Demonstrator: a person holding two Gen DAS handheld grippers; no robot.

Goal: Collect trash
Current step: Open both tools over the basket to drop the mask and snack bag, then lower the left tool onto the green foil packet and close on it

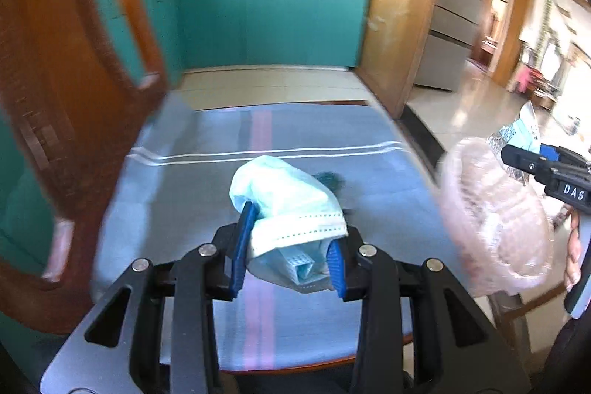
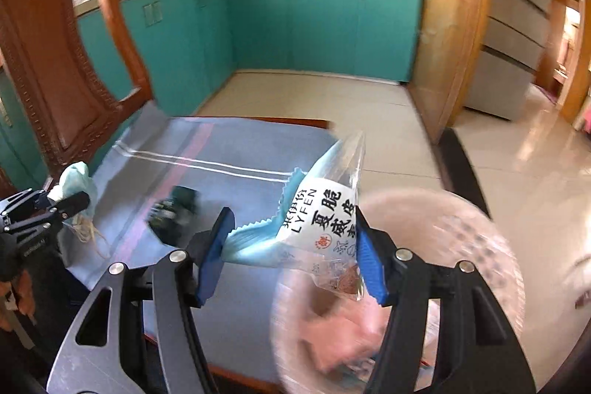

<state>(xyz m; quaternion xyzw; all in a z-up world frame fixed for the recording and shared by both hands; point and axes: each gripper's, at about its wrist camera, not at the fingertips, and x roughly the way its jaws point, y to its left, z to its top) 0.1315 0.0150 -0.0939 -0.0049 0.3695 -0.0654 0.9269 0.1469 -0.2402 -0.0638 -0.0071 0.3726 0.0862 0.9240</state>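
My left gripper (image 1: 291,228) is shut on a crumpled light-blue face mask (image 1: 284,194), lifted above the blue-grey tablecloth (image 1: 221,180). From the right wrist view the mask (image 2: 75,180) and left gripper (image 2: 70,202) appear at far left, ear loops dangling. My right gripper (image 2: 293,216) is shut on a clear and blue snack wrapper (image 2: 321,209) printed with LYFEN, held in the air. Right beside and below it is a blurred translucent pink basket (image 2: 443,246). A small dark green item (image 2: 177,213) lies on the cloth.
A carved wooden chair (image 1: 55,80) stands at the table's left. Teal kitchen cabinets (image 1: 273,17) run along the back under a counter with pots. A wooden door frame (image 1: 402,24) and grey fridge (image 1: 454,24) are at right, beside tiled floor (image 2: 517,172).
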